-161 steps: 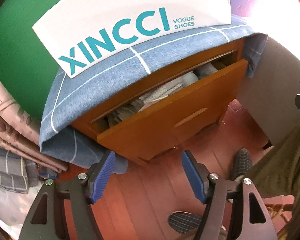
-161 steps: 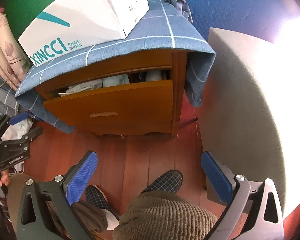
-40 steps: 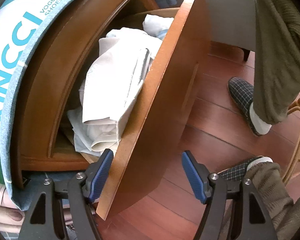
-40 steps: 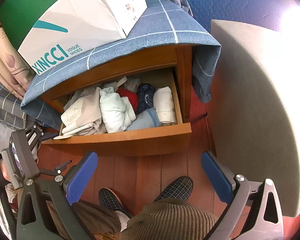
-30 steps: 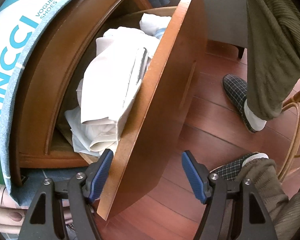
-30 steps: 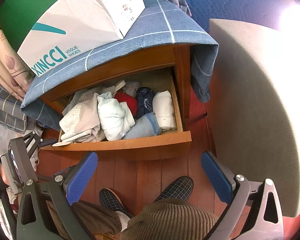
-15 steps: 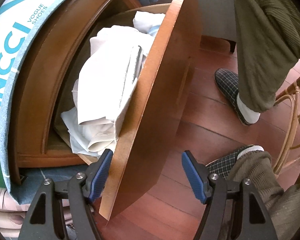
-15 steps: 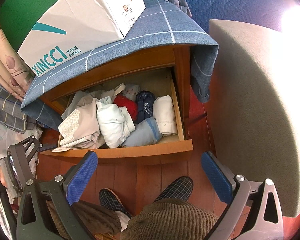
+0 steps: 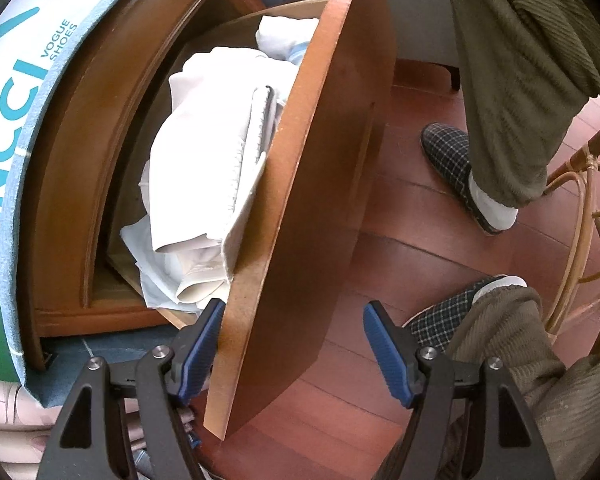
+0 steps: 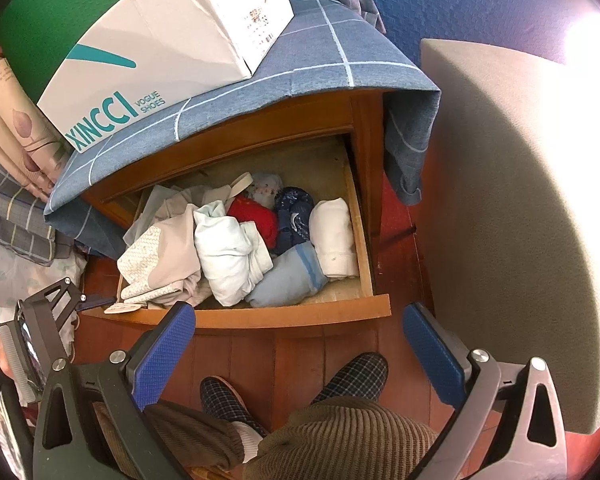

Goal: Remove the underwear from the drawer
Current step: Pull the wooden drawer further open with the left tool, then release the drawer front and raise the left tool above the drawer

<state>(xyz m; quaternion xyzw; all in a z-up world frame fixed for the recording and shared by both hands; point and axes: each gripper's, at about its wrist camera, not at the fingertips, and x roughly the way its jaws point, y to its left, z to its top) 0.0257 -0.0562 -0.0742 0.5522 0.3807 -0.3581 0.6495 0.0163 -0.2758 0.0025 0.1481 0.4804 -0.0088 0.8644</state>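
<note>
The drawer (image 10: pixel 260 312) of the wooden nightstand (image 10: pixel 364 152) is standing pulled well out, and the underwear is lying inside it in a loose row of rolled and folded pieces: a beige bundle (image 10: pixel 160 256) at the left end, a pale mint roll (image 10: pixel 228 252) beside it, a red piece (image 10: pixel 256 216) and a navy piece (image 10: pixel 292 212) toward the back edge, a light blue piece (image 10: pixel 288 276) against the front edge, and a white roll (image 10: pixel 334 236) lying along the right side wall. The left gripper (image 9: pixel 292 344) is sitting at the drawer's left front corner with its jaws spread wide, straddling the end of the drawer front (image 9: pixel 320 184) and clamping nothing. The right gripper (image 10: pixel 300 348) is hovering above the floor in front of the drawer, its jaws also gaping wide and holding nothing. A white shoe box (image 10: pixel 160 48) is resting on the blue checked cloth (image 10: pixel 324 52) draped over the nightstand's top. The person's plaid slippers (image 10: pixel 356 372) are showing below the drawer front.
</note>
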